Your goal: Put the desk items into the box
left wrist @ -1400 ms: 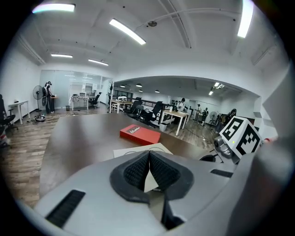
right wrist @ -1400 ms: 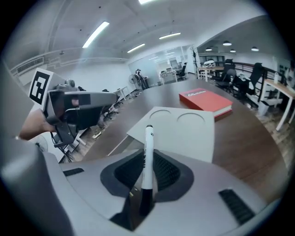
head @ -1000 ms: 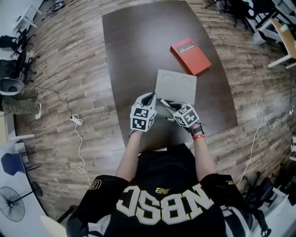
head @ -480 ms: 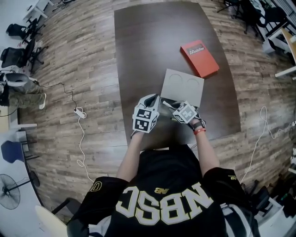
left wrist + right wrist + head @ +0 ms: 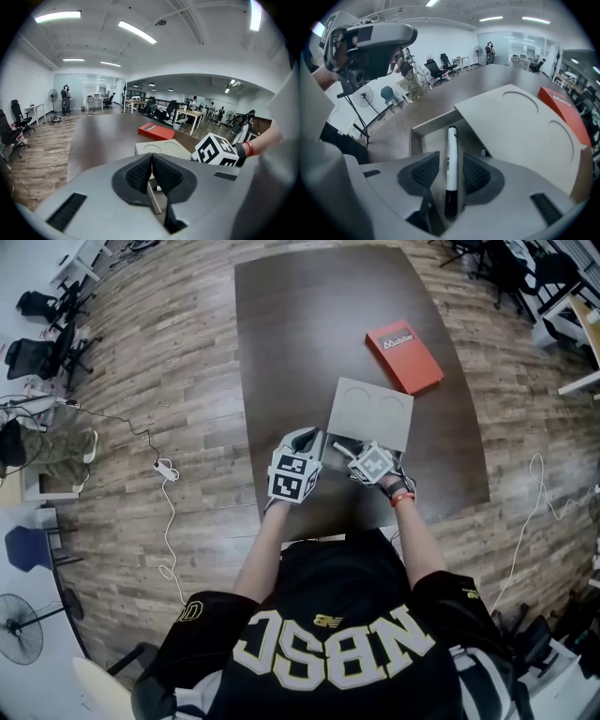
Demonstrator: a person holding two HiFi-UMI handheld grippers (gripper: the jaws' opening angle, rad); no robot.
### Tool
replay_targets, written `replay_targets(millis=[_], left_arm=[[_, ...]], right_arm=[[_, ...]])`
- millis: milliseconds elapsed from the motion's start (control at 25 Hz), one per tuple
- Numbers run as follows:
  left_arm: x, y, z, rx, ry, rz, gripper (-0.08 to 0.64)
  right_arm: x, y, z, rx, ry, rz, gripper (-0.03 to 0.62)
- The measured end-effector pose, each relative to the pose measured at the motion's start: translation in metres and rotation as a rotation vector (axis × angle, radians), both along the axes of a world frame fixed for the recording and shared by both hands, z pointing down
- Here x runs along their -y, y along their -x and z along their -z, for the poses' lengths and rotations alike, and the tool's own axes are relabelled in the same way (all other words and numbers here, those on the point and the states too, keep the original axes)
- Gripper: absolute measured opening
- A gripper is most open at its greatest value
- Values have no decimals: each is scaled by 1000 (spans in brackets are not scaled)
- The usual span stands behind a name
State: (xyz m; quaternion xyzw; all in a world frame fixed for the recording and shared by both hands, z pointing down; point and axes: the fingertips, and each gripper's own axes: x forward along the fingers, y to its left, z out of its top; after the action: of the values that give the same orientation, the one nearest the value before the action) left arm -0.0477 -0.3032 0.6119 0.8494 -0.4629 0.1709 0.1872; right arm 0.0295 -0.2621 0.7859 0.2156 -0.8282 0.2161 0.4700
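A flat grey box (image 5: 370,413) lies on the dark table (image 5: 300,334), its lid (image 5: 520,122) with two round marks raised at the near side. My left gripper (image 5: 307,437) is at the box's near left corner, shut on a thin card flap (image 5: 154,201) of the box. My right gripper (image 5: 340,448) points into the gap under the lid. A white marker with a black cap (image 5: 450,159) lies between its jaws, over the box's inside. The jaws are opening and a gap shows on each side of the marker.
A red book (image 5: 405,355) lies on the table beyond the box, to the right. The table's near edge is just behind both grippers. On the wood floor at the left are a power strip and cable (image 5: 164,468). Office chairs (image 5: 436,70) stand further off.
The right gripper has shifted slightly left, closer to the box's opening. The left gripper stays at the box's near corner.
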Motion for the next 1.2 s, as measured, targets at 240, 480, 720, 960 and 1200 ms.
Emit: replay_targets(millis=[240,480,720,960,1200], left_arm=[[-2,-5,2,-12,1,-25,15],[3,-13,7,-42,6,-50,15],[10,-18,18,-74,-8,-62,15],[19,-35,58,-120,-82,-96,15],[20,-48,95,-159,-122,-124,15]], right_arm=[[-3,-2,29,85,-25,-101,170],[1,-19,59,176,-74,-250,170],[12,-58,103,241,-189,-487,150],[28,-110,168,252,-375,-697,77],[28,-128,218,269,-495,-775,72]])
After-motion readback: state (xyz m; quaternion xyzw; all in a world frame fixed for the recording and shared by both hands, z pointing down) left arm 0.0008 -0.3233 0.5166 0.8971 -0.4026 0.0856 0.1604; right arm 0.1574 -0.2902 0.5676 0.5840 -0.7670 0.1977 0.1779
